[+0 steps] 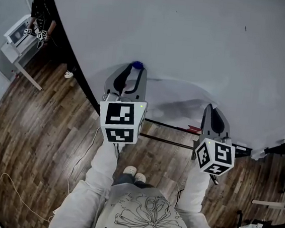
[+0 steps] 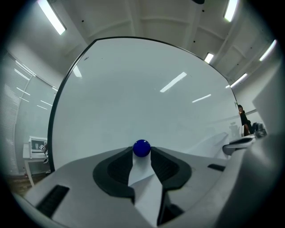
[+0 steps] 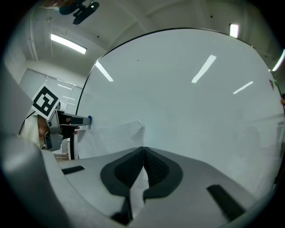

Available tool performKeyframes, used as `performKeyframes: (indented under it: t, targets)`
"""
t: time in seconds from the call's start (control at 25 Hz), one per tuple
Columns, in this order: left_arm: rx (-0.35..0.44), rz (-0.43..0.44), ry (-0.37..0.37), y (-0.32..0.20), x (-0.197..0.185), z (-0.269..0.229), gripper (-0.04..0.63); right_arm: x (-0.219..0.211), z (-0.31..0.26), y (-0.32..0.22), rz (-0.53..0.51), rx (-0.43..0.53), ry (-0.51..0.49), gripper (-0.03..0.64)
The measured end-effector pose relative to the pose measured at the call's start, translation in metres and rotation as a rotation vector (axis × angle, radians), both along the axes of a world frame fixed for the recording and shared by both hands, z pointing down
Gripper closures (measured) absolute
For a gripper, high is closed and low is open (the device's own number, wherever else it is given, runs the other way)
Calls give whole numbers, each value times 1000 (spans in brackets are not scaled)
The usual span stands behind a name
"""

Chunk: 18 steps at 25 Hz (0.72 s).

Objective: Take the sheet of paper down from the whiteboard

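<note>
**Grip state.** Your left gripper point(image 1: 134, 73) points level at the whiteboard point(image 1: 191, 35). Its fingers are clamped on the blue magnet point(image 2: 141, 148), which sits between the fingertips. Your right gripper point(image 3: 143, 151) has its fingers pressed together on the free edge of the paper point(image 1: 175, 94).

**Location of the paper.** The paper lies against the whiteboard between the two grippers. One corner is under the magnet and the other side bows off the surface at the right gripper.

**Reason for this arrangement.** The magnet appears to be the only fastener in view, so the left gripper is placed to pull it off. The right gripper's pinch probably keeps the paper from dropping once the magnet releases.

**Markings.**
- The whiteboard and paper show no legible writing.
- Each marker cube point(image 1: 121, 121) carries black-and-white square codes only.
- The print on your shirt point(image 1: 147, 217), seen upside down, seems to read "HAPPY HO", with the rest cut off.
</note>
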<state>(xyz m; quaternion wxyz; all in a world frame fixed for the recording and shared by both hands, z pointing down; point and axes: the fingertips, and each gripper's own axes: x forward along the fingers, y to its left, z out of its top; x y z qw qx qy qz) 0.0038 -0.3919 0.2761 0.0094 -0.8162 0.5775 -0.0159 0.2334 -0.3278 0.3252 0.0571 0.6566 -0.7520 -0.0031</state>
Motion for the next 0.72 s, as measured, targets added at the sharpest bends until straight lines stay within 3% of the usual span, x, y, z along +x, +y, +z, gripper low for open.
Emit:
performKeyframes:
  t: [0.24,0.44,0.56,0.72]
  targets:
    - [12,-19,3,16,-8,0,480,14,-9,16,61,24,-27,614]
    - [23,-25,51,37,-18,0,483,28,-21,29,116,73,-62,614]
    - [27,-45,77,44,-28,1,524,36,-25,38,164,101,-80,614]
    - [35,-68,57,54,-36,3,552,45,-32,50,218,131,-98,614]
